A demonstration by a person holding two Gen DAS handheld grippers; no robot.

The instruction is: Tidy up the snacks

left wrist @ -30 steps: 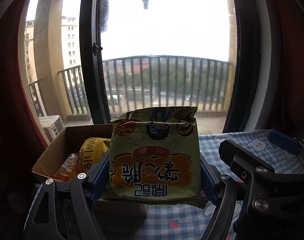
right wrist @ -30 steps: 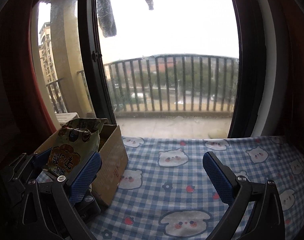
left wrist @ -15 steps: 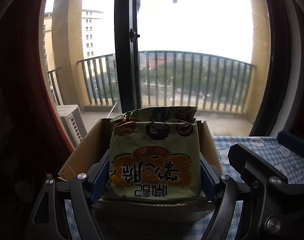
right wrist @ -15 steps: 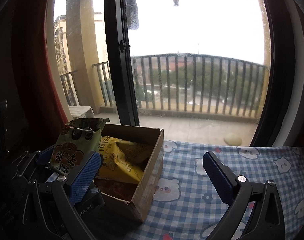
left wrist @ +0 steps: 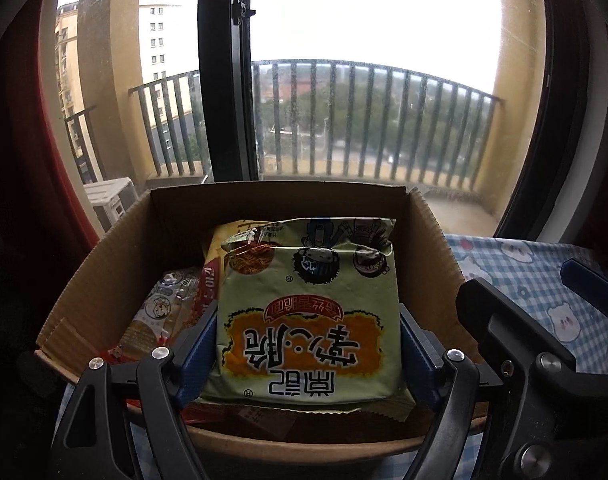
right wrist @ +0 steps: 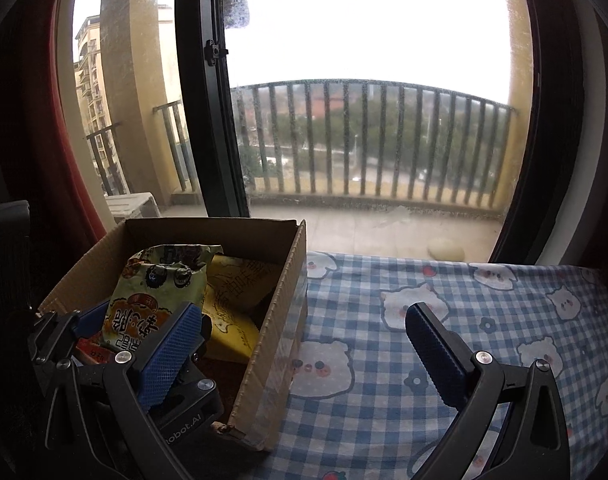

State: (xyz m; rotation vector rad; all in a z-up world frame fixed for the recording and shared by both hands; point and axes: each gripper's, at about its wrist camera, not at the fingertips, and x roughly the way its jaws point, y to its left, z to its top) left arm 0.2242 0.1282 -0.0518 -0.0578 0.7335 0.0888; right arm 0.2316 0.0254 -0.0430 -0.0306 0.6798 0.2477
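The left claw [left wrist: 308, 356] has the green noodle packet [left wrist: 308, 320] between its blue pads, upright over the open cardboard box [left wrist: 116, 264]; its jaws have just been widening, though the pads look as if they touch the packet's edges; whether they press is hard to tell; a yellow packet [right wrist: 240, 308] and other snacks lie in the box beneath; the box stands on the desk's blue checked cloth [right wrist: 484, 320]; the right claw [right wrist: 304, 344] hangs wide open and empty, one finger over the box, the other over the cloth.
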